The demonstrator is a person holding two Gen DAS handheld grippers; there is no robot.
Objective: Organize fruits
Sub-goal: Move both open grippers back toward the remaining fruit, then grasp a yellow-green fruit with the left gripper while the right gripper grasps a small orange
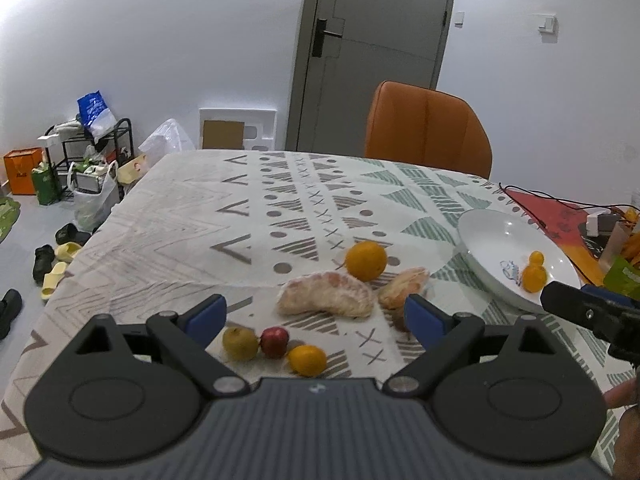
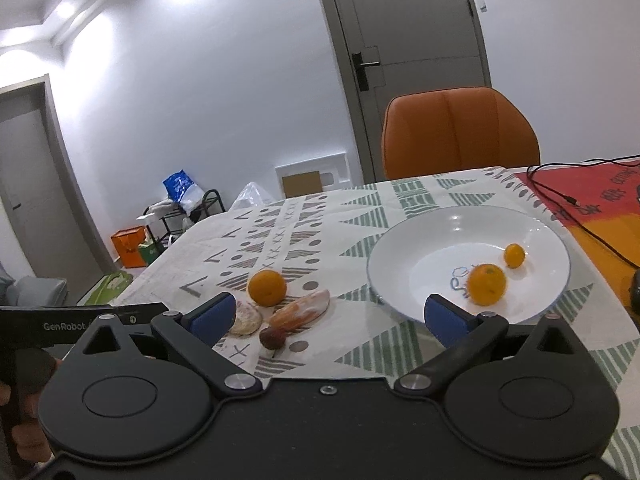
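Both jaws wide, empty; left gripper (image 1: 315, 314) half hides a dark fruit (image 1: 400, 318). Plate (image 2: 400, 292) holds two oranges (image 2: 487, 284).

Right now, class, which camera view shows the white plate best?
The right wrist view: the white plate shows its whole rim except a bit behind a blue fingertip, with two orange fruits inside. In the left wrist view the plate sits at the right edge, foreshortened, partly hidden by the other gripper.
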